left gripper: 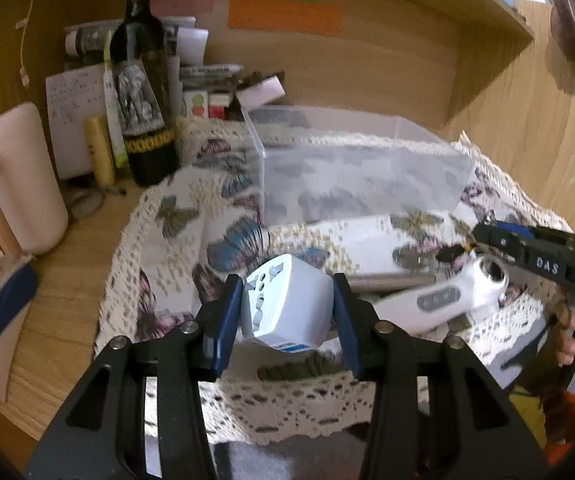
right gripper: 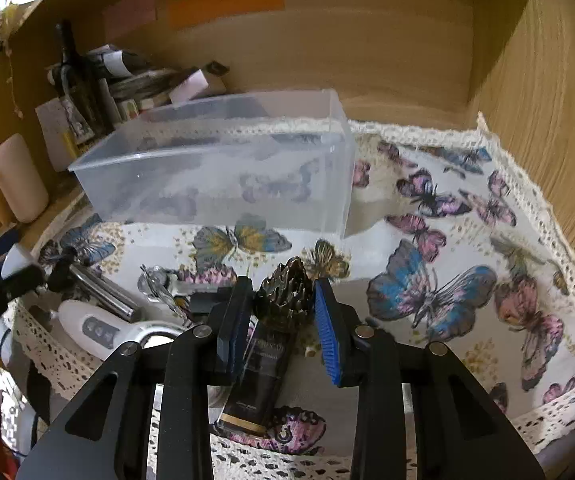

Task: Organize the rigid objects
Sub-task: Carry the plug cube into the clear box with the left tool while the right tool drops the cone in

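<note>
Broadly, wooden counter [left gripper: 67,280] draped with a lace-edged butterfly cloth [right gripper: 467,240]. Toward the back of the cloth, a clear plastic bin [right gripper: 223,168], upright and open-topped. Off the cloth at the left, a dark wine bottle [left gripper: 143,80] and a pale pink mug [left gripper: 19,176]. Left tool [left gripper: 287,312] clamped on a white travel adapter [left gripper: 287,300], blue pads pressed against both sides. Right tool [right gripper: 283,320] partly open around the ornate cap of a dark perfume bottle [right gripper: 263,364] lying on the cloth; actual contact unclear. Nearby, a white handheld device [right gripper: 99,332] and a metal cylinder [right gripper: 103,288].
</note>
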{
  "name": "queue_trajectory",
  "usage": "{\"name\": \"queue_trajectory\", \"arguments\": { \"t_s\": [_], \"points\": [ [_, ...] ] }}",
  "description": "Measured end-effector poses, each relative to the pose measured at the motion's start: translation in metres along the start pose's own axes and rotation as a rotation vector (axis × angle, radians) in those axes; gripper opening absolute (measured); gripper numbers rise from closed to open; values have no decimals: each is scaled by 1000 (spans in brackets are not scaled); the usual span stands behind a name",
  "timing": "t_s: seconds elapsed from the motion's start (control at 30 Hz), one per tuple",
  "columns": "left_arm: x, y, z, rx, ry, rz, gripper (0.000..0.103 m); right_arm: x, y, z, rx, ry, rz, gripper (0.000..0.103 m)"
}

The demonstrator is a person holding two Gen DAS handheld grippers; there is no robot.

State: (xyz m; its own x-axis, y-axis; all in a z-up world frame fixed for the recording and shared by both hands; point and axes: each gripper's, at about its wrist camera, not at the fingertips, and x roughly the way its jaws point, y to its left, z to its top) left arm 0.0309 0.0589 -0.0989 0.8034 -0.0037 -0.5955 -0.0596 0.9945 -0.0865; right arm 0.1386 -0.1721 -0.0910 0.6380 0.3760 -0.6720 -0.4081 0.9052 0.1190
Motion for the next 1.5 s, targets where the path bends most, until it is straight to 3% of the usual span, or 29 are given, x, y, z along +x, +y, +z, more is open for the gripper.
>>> {"name": "queue_trajectory", "arguments": {
  "t_s": [0.43, 0.73, 1.03, 1.5],
  "points": [
    [-21, -4, 79, -3, -123, -38, 44, -41, 0, 53, -23, -189, 2, 29],
    [9, -10, 126, -9, -95, -72, 44, -36, 3, 101, -59, -245, 22, 29],
    [70, -23, 148, 28, 35, -67, 44, 19, 12, 129, -108, -132, 39, 29],
    [135, -40, 149, 80, 190, -76, 44, 101, 19, 128, -154, 123, 27, 29]
  ]
}}
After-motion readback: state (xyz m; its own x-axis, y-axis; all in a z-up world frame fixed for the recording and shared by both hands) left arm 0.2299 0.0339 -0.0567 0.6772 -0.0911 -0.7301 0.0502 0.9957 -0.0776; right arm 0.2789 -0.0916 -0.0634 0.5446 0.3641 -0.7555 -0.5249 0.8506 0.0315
